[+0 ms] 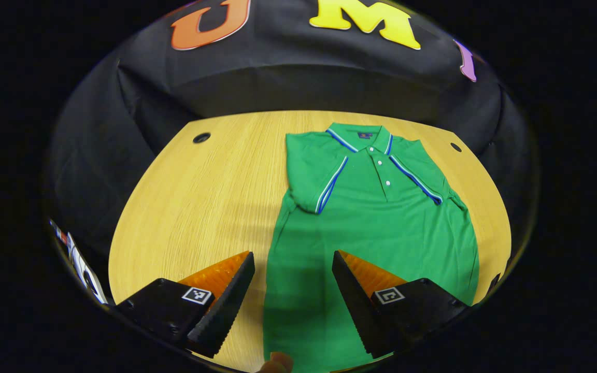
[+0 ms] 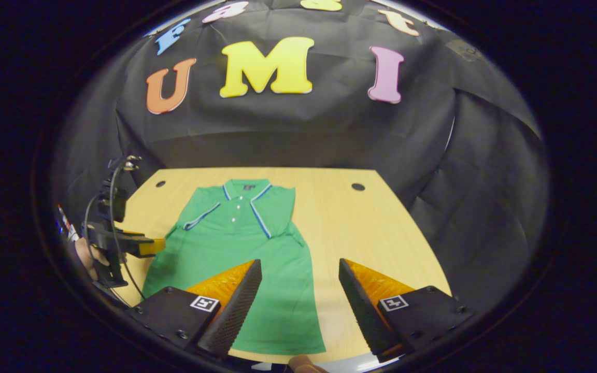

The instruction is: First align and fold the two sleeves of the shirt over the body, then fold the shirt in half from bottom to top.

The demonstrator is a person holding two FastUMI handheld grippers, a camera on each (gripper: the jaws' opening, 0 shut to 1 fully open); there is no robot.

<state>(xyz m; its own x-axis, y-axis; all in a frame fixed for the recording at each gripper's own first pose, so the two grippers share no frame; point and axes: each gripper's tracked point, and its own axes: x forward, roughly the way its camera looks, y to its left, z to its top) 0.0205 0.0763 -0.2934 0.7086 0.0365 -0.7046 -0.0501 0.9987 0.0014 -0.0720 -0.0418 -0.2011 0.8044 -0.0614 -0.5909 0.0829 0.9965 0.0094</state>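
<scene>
Your green short-sleeved polo shirt with blue-and-white striped trim point(image 1: 376, 217) lies flat on the light wooden tabletop point(image 1: 210, 191), collar point(image 1: 363, 135) towards the black cloth wall and hem towards you. Both sleeves already lie folded in over the chest: in the left gripper view one striped cuff point(image 1: 331, 185) runs slantwise on the near-left side of the button placket, the other point(image 1: 415, 180) on the far side, so the sleeve step looks finished, and what remains is the bottom-to-top fold.

Your left gripper point(image 1: 293, 290) hovers over the lower left part of the shirt, fingers wide apart and holding nothing; one finger sits over bare wood, the other over green cloth. Your right gripper point(image 2: 300, 300) hangs above the lower right edge of the shirt point(image 2: 249, 248), fingers likewise spread and empty, one over the fabric and one over the table point(image 2: 381, 233). From the right gripper view you can also see your other gripper point(image 2: 138, 246) out past the shirt's left side.

For the next move, bring each gripper down to its own hem corner, pinch through both the cloth layers there, lift together, and carry the hem evenly up to the collar. Keep the two hands level, or the folded sleeves may slide out of place.
</scene>
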